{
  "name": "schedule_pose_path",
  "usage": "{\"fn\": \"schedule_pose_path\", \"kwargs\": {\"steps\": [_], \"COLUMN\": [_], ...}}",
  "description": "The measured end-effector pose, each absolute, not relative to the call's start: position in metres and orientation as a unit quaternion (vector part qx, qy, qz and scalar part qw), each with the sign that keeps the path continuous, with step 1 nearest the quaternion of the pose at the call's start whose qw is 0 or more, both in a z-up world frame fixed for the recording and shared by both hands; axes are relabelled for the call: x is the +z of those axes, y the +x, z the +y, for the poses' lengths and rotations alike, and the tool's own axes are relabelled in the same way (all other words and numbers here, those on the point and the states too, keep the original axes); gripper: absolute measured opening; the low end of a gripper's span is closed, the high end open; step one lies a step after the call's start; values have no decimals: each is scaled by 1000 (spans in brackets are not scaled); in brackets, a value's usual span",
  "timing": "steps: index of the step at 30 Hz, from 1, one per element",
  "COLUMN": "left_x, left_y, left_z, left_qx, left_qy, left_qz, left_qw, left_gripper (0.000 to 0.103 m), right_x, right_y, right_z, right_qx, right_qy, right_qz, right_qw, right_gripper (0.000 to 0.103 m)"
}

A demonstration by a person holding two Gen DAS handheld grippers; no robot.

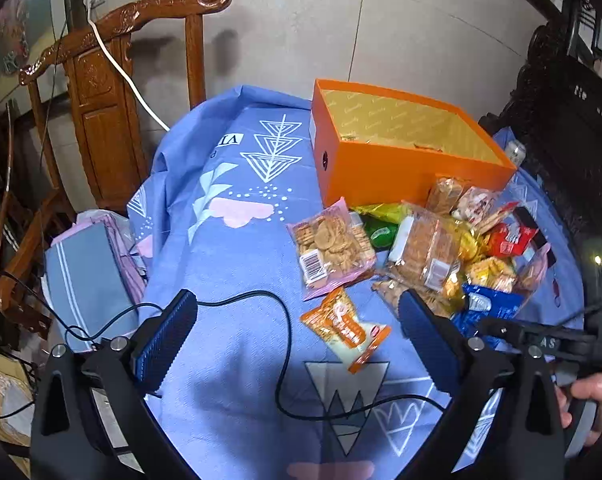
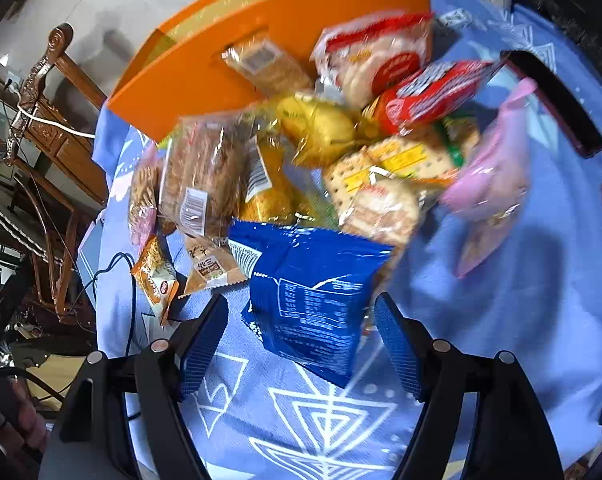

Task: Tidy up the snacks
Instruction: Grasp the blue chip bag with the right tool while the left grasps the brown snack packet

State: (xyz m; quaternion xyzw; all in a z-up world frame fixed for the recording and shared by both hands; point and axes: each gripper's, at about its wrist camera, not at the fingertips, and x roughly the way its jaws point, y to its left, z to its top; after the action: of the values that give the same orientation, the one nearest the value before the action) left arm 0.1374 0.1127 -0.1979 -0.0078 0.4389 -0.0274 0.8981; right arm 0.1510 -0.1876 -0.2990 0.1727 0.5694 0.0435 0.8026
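Step in hand: we judge that we are lining up the first pick from the snack pile, with the right gripper [image 2: 301,344] closing in on the blue packet [image 2: 313,300].
Right fingers: released, standing wide; the blue packet lies between them, but the pads do not press on it.
Left fingers: the left gripper [image 1: 297,340] is also released and holds nothing; the small orange packet [image 1: 347,328] and a black cable [image 1: 281,360] lie on the cloth between its fingers.
Snacks: heaped on the blue cloth [image 1: 229,264] covering the counter, near its right edge and just in front of the orange box [image 1: 381,176]; the blue packet sits at the near edge of the heap.
Orange box: open-topped, at the far edge of the counter, touching the back of the pile; we take it as the likely place for the snacks.
How to do it well: we centre the fingers on the packet's body, not its loose corner, and close gently so that the foil does not slip or crush.
Watch for: the packet overlaps the cracker pack [image 2: 381,208] behind it, so we lift it straight up.
Cable: we keep the left fingers clear of it.
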Motion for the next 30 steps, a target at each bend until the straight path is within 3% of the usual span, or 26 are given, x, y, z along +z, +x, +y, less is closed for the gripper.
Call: {"fn": "schedule_pose_path", "kwargs": {"steps": [8, 11, 30], "left_x": [-227, -243, -331], "left_y": [137, 142, 191], "left_z": [98, 86, 51], "left_qx": [-33, -44, -114], "left_qy": [14, 18, 92], "left_qz": [474, 495, 521], "left_qw": [880, 868, 841], "left_gripper": [99, 99, 99], "right_x": [-310, -307, -266], "right_y": [157, 158, 140], "right_z": [-179, -176, -226], "right_qx": [54, 73, 77], "right_qy": [149, 133, 142], "right_qz": [567, 561, 521], "right_qw": [808, 814, 838], "right_gripper": [48, 43, 43]}}
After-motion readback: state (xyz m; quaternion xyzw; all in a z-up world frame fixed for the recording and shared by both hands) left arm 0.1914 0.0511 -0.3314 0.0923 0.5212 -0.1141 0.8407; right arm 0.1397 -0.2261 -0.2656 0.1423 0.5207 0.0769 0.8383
